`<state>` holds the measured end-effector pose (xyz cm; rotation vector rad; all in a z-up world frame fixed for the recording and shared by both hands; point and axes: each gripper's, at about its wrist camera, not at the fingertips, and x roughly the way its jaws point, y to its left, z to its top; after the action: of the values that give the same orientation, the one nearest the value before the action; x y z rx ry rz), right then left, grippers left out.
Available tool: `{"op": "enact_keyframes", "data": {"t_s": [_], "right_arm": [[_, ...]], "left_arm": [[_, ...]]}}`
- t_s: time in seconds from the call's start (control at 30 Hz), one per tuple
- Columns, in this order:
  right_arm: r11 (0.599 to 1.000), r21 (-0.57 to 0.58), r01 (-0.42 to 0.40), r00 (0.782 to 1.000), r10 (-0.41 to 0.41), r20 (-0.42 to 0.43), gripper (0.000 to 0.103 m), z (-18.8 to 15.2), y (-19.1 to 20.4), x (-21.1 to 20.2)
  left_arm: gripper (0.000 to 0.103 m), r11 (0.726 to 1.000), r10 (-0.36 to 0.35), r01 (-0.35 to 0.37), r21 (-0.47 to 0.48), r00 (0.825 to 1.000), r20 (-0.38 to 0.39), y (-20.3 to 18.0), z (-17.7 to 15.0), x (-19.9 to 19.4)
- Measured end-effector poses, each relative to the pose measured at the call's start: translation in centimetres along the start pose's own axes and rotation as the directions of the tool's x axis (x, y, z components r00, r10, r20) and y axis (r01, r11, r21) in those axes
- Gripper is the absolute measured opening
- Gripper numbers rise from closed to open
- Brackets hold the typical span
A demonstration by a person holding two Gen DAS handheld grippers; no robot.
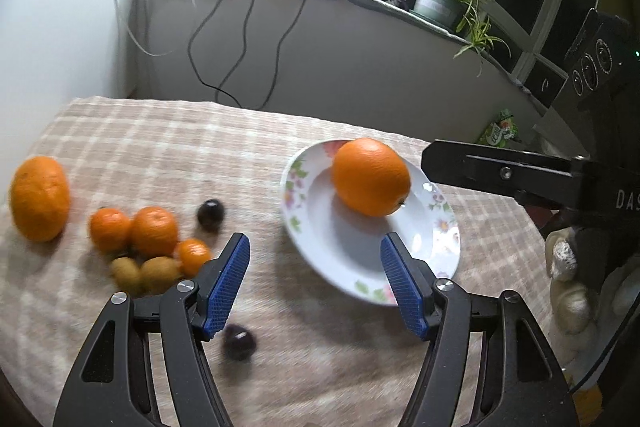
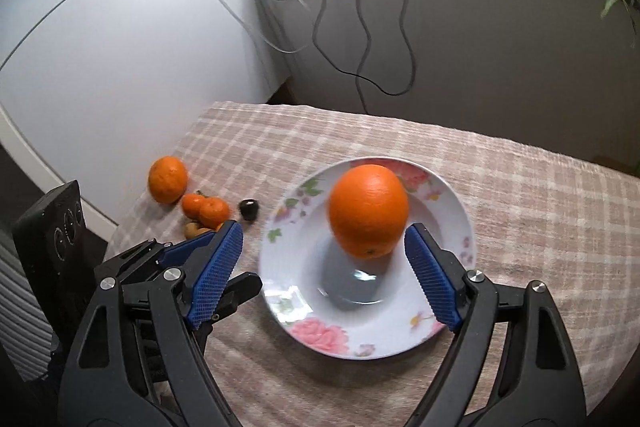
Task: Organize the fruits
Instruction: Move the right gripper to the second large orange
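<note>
A large orange (image 2: 368,211) rests in a white flowered plate (image 2: 320,335) on the checked cloth. My right gripper (image 2: 323,231) is open, with its blue pads on either side of the orange's near end and not touching it. My left gripper (image 1: 315,247) is open and empty above the cloth, just left of the plate (image 1: 304,211). Left of it lie a second large orange (image 1: 39,197), three mandarins (image 1: 154,231), two kiwis (image 1: 160,273) and two dark round fruits (image 1: 211,214); one of those fruits sits near the left pad.
The checked cloth (image 1: 160,147) covers the table, whose far edge drops toward a wall with hanging cables (image 1: 224,39). A sill holds a potted plant (image 1: 440,1). The right gripper's black body (image 1: 560,183) reaches in from the right, beside the plate.
</note>
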<state>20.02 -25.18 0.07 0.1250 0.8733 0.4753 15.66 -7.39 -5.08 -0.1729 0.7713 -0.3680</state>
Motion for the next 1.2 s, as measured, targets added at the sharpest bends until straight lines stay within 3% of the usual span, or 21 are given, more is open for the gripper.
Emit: {"op": "enact_keyframes", "data": {"t_s": [0.17, 0.73, 0.93, 1.1, 1.2], "right_arm": [[0.998, -0.062, 0.027, 1.0, -0.027, 0.016, 0.086, 0.2, 2.4, 0.1], [0.981, -0.194, -0.027, 1.0, 0.025, -0.016, 0.085, 1.4, 9.5, 4.6], [0.974, -0.213, -0.071, 0.996, 0.06, -0.059, 0.077, 1.9, 12.1, 7.5], [0.971, -0.214, -0.108, 0.991, 0.089, -0.096, 0.077, 2.4, 13.8, 9.7], [0.971, -0.186, -0.148, 0.983, 0.125, -0.134, 0.067, 3.0, 14.6, 11.4]], "left_arm": [[0.068, 0.999, 0.038, -0.037, -0.017, 0.999, 0.025, 2.2, -0.6, -1.9], [0.07, 0.978, 0.181, -0.172, -0.121, 0.981, 0.07, 10.8, -2.1, -5.8], [0.07, 0.962, 0.222, -0.206, -0.178, 0.972, 0.072, 14.4, -2.2, -6.3], [0.07, 0.958, 0.211, -0.193, -0.212, 0.975, 0.065, 16.7, -2.1, -5.9], [0.07, 0.956, 0.182, -0.164, -0.242, 0.982, 0.056, 17.9, -1.9, -5.4]]}}
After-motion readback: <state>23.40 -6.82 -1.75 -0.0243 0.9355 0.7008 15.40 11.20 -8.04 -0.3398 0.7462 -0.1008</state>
